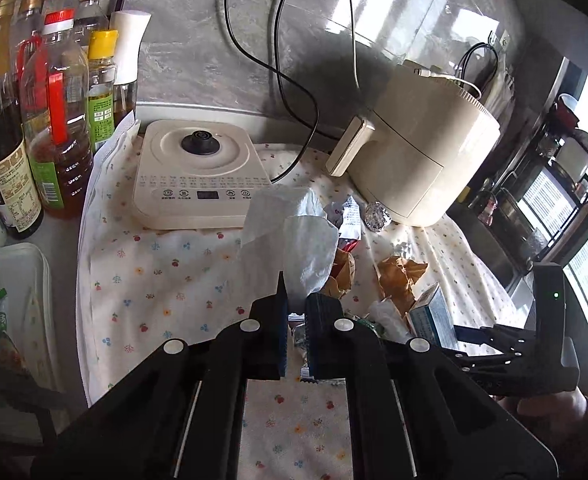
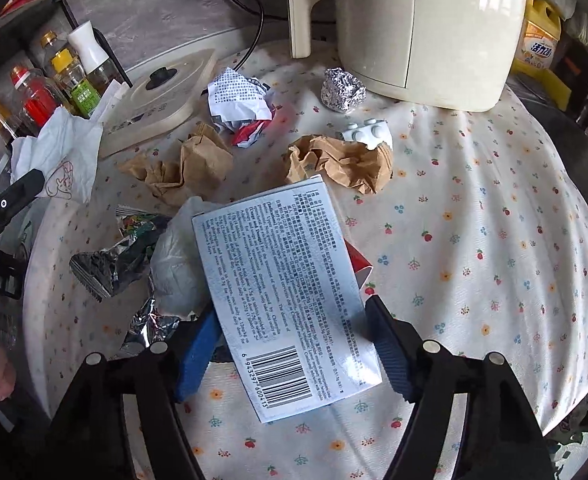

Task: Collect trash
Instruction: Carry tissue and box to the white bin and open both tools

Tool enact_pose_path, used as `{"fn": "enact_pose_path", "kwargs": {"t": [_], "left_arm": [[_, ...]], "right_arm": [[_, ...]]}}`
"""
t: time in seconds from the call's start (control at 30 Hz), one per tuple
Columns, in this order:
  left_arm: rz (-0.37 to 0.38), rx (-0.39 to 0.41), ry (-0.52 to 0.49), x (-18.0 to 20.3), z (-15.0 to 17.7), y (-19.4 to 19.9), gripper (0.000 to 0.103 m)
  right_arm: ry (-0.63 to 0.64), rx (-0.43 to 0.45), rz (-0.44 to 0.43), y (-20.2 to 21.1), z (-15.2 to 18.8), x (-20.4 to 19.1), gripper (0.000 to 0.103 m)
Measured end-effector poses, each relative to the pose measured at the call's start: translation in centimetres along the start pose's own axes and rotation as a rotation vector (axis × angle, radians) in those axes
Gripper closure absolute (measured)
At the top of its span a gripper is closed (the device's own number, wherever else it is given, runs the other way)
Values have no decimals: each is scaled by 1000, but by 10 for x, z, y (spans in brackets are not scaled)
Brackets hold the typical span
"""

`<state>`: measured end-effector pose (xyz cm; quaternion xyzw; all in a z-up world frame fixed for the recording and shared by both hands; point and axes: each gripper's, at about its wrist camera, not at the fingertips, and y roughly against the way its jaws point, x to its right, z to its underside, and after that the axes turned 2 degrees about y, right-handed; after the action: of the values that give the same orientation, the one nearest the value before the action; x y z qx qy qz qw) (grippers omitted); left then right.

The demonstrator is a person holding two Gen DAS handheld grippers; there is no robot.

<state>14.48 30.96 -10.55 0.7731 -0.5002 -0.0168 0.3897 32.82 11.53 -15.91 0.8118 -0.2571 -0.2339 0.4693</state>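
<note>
My left gripper [image 1: 295, 304] is shut on a crumpled white tissue [image 1: 301, 236] and holds it up over the flowered cloth [image 1: 166, 280]. The same tissue [image 2: 62, 156] shows at the left of the right wrist view. My right gripper [image 2: 292, 308] points down at a pale blue printed carton [image 2: 290, 292], one blue pad against each long side. The carton [image 1: 429, 312] leans on a clear plastic bag [image 2: 178, 264]. Scattered on the cloth are two crumpled brown papers [image 2: 198, 164] [image 2: 341, 160], a foil ball [image 2: 341, 90], a printed white wrapper [image 2: 238, 96] and a silver wrapper [image 2: 110, 264].
A cream air fryer [image 2: 413, 32] stands at the back, a cream kettle base [image 1: 198, 176] to its left with black cables. Several bottles [image 1: 54, 120] crowd the left edge. A white tub [image 1: 10, 280] sits at the near left. A small white studded block [image 2: 365, 132] lies by the brown paper.
</note>
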Motion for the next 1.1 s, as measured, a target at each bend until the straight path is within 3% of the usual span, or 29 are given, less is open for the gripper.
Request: {"fn": "enact_pose_path", "kwargs": {"t": [0.2,0.43,0.87,1.1], "left_arm": [[16,42,-49,42,-4,8,95],[84,39,-108,122,8,3,95],[306,-69,-315,299,75,-6,95],[419,-129,-427,383,118,1,95]], "right_arm": [[-38,94,-40,49,11,22,34],[-142,199,-42,116,54,84,35],[-463,290,175,225,204,240,34],[-633,294,284,257,290,302,34]]}}
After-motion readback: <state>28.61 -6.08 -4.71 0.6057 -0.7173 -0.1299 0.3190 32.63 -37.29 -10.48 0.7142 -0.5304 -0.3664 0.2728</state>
